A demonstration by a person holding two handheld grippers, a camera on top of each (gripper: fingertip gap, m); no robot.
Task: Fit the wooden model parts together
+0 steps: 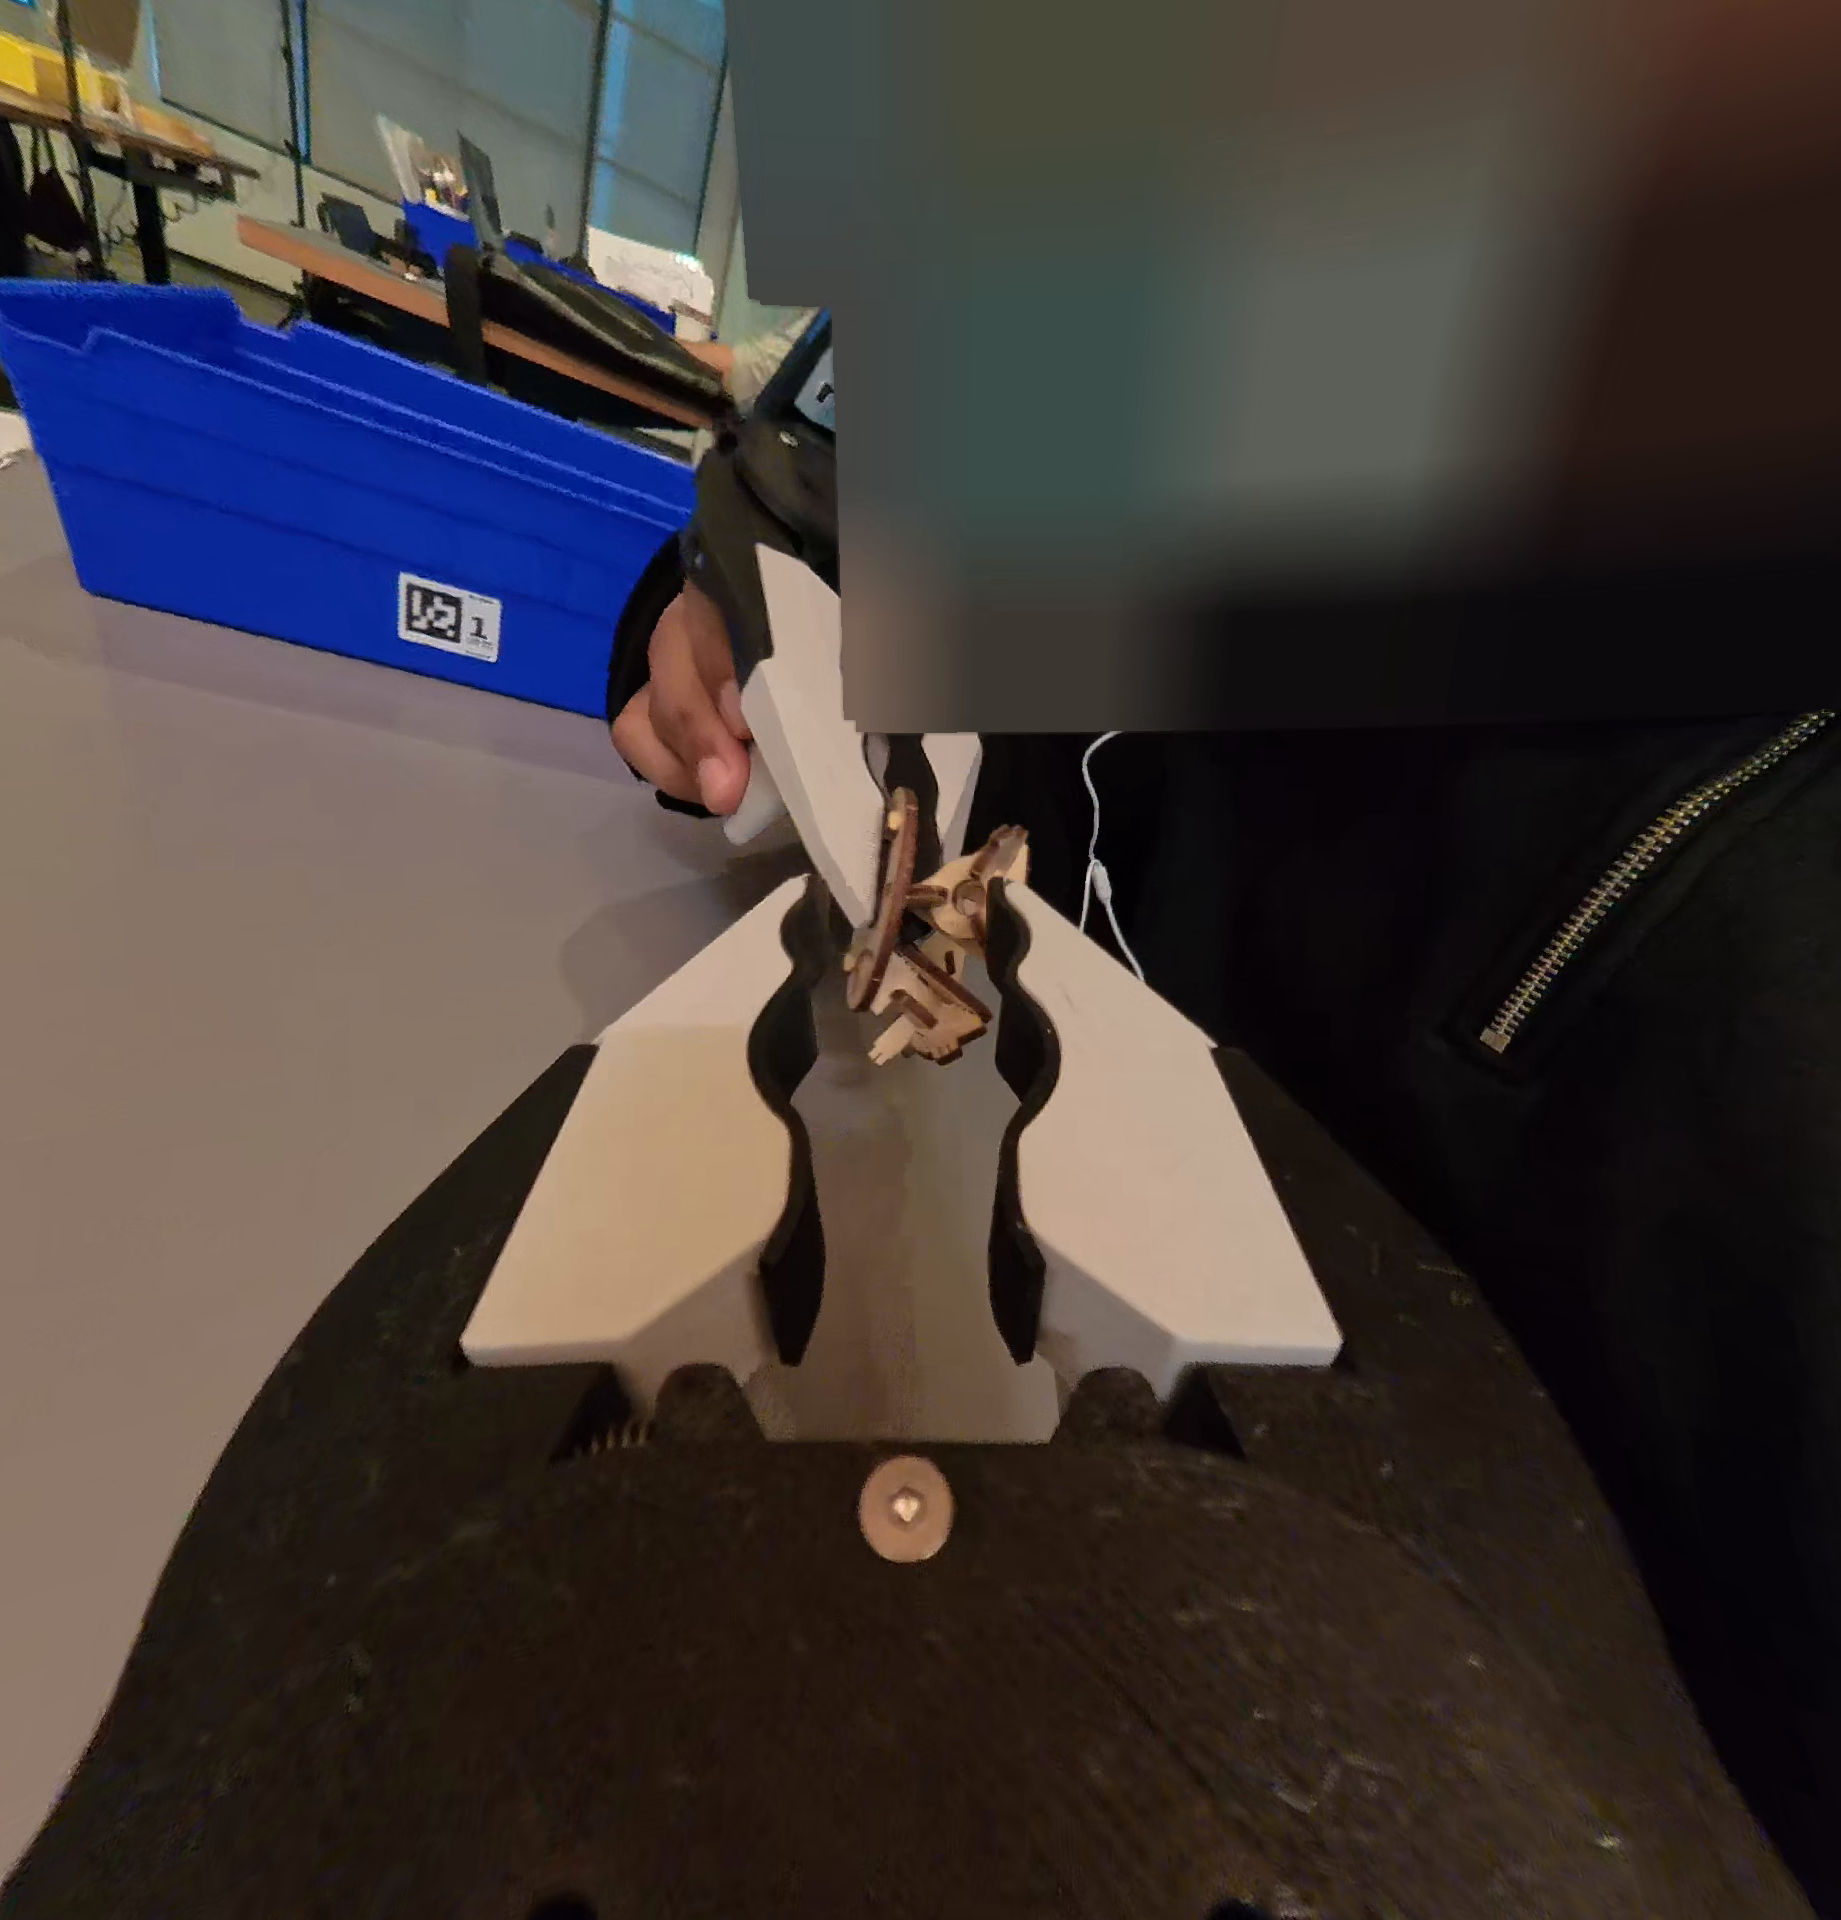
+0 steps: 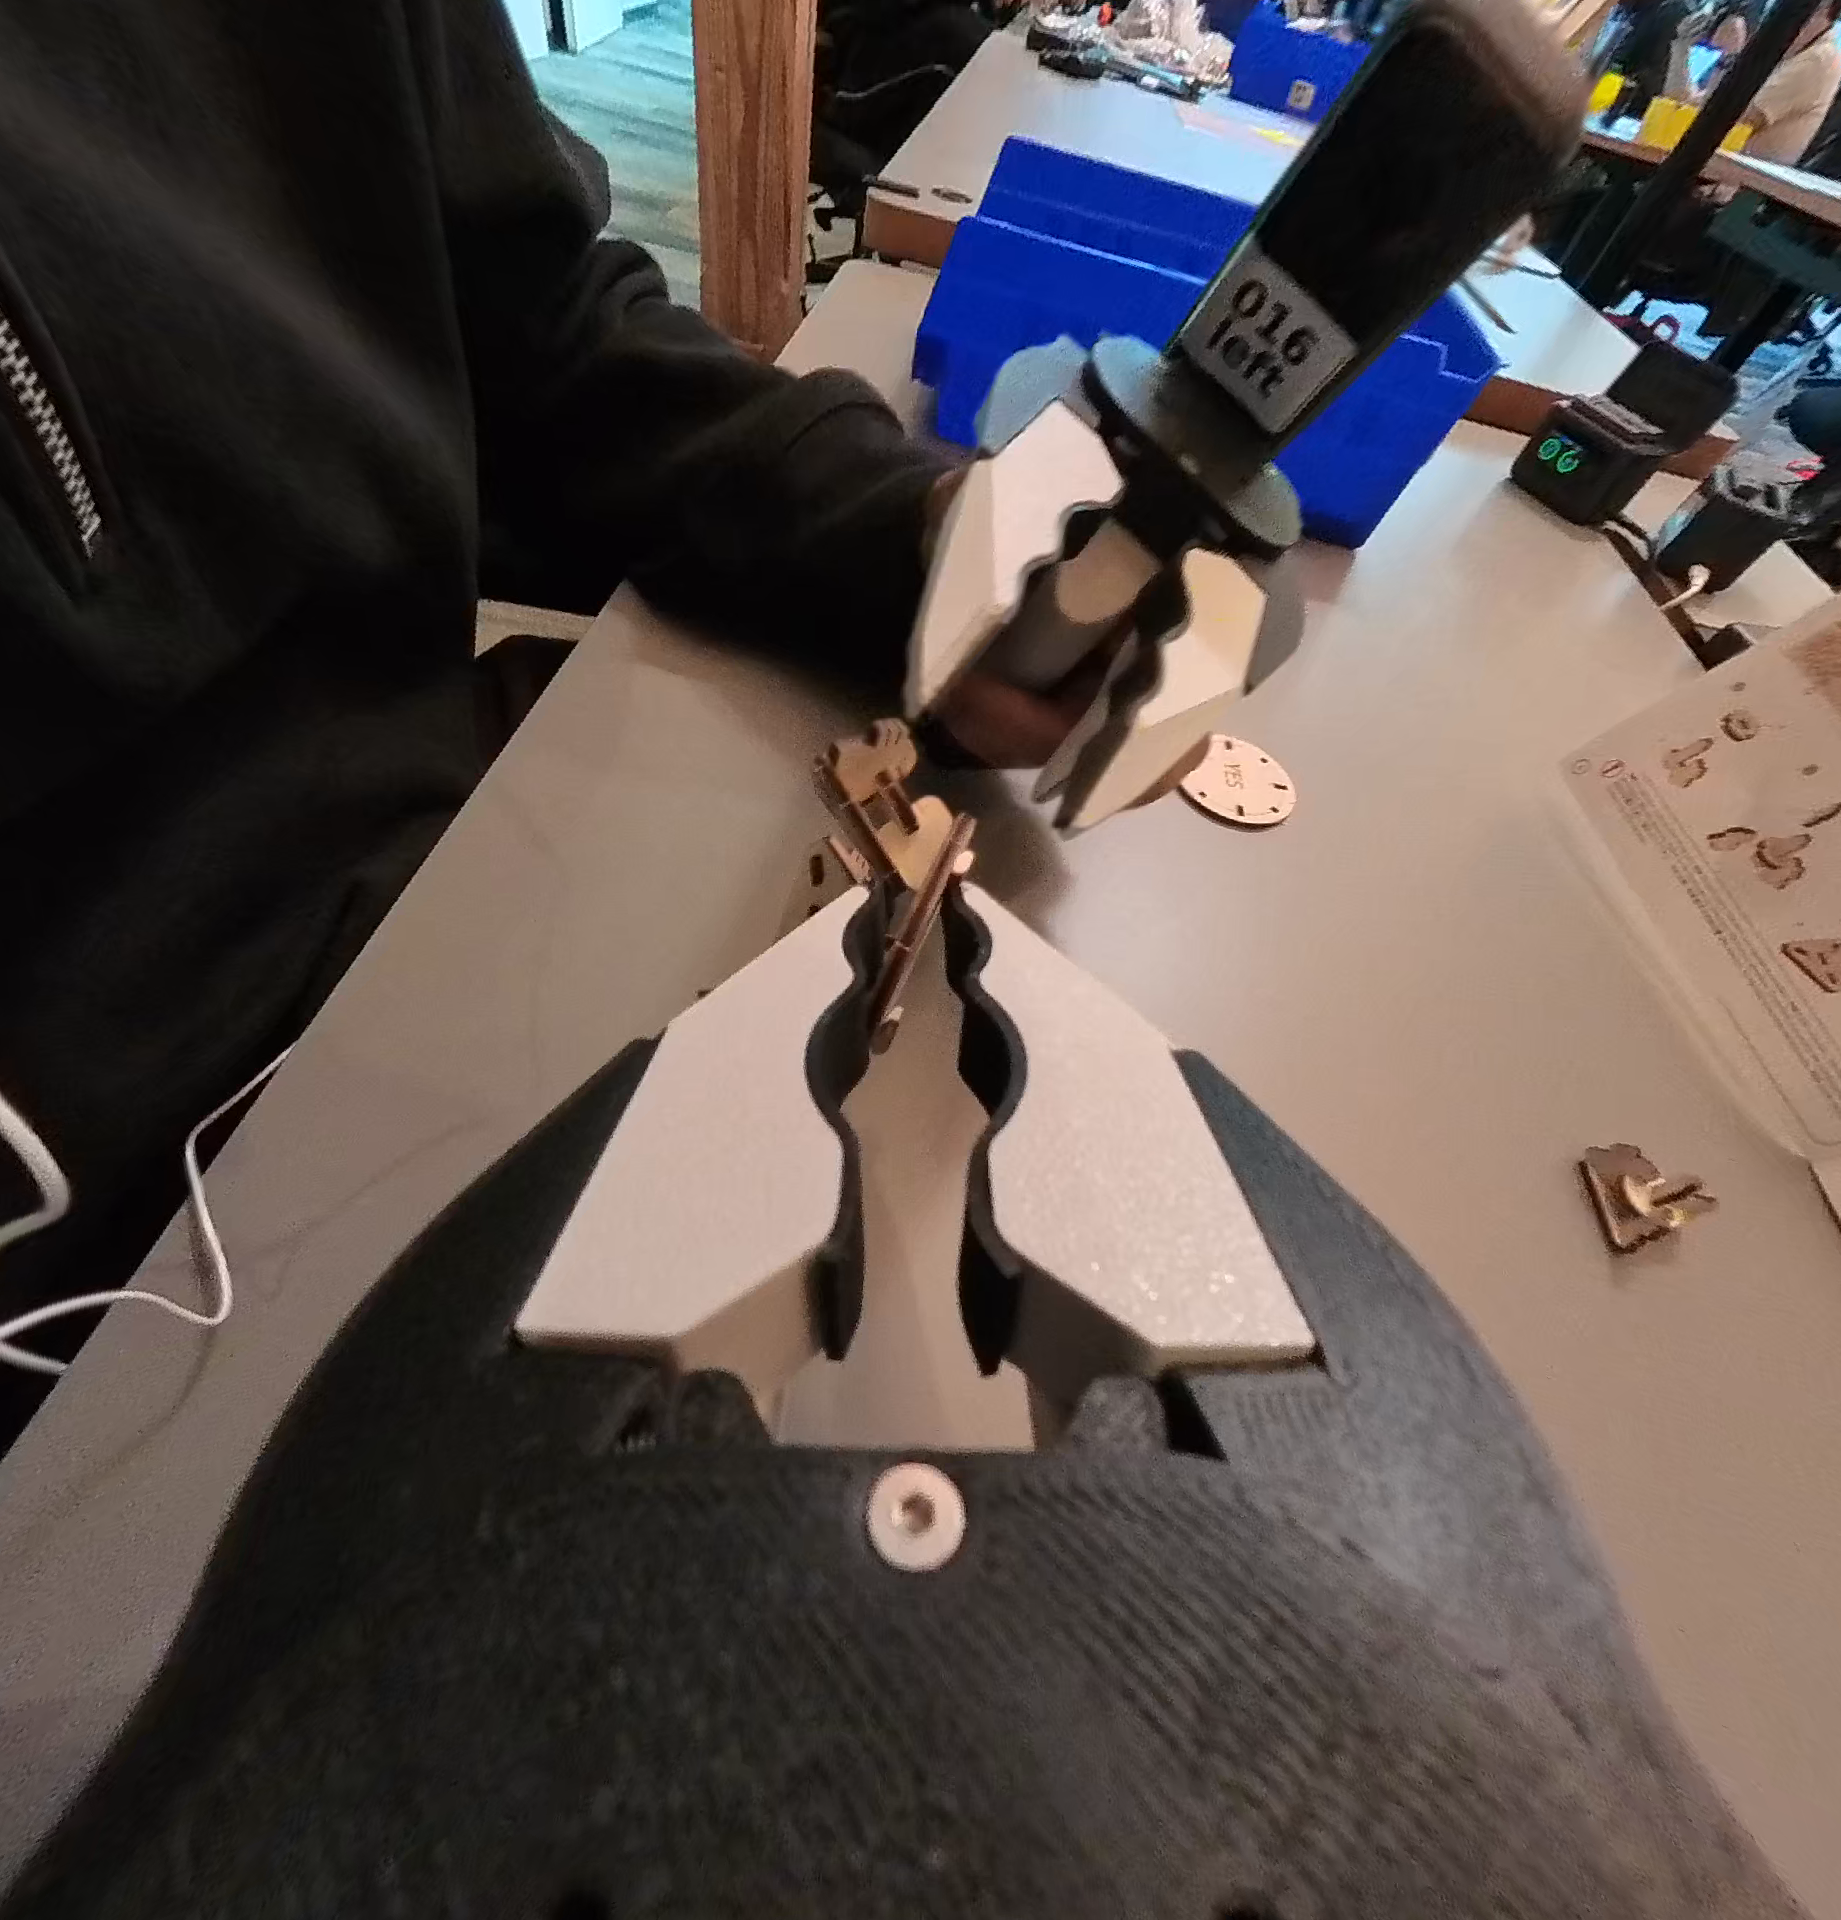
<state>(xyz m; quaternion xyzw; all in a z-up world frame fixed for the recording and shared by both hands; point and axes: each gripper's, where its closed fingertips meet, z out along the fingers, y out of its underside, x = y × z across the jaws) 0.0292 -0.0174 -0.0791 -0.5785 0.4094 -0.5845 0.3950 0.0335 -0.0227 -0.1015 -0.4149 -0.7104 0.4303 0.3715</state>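
Here both grippers meet in the air just above the table (image 2: 1311,1039), close to its near edge and the person's black jacket (image 1: 1518,1039). The right gripper (image 2: 914,914) is clamped on a thin dark wooden plate (image 2: 931,904), which runs edge-on between its fingers; the pads bear on its two flat faces, probably because those give the broadest hold on so thin a piece. The plate is joined at its far end to a small pale wooden model (image 1: 931,997) of slotted parts, which hangs off the table between the fingers of the left gripper (image 1: 905,899). That gripper is spread rather than clenched. Its right pad (image 1: 1004,935) touches a pale part of the model, while its left pad (image 1: 796,945) stands apart from the wood, with one finger of the right gripper coming down between them. So the model seems to be carried by the right gripper through the plate, with the left only bracing one side. A hand (image 1: 687,717) works the right gripper's trigger. On the table beyond lie a round wooden disc (image 2: 1236,781) near the left gripper, a small three-cornered wooden piece (image 2: 1638,1195) well to the right, and a printed sheet (image 2: 1747,883) at the right edge. A blue bin (image 1: 324,499) stands further back, and a white cable (image 2: 199,1226) hangs by the jacket
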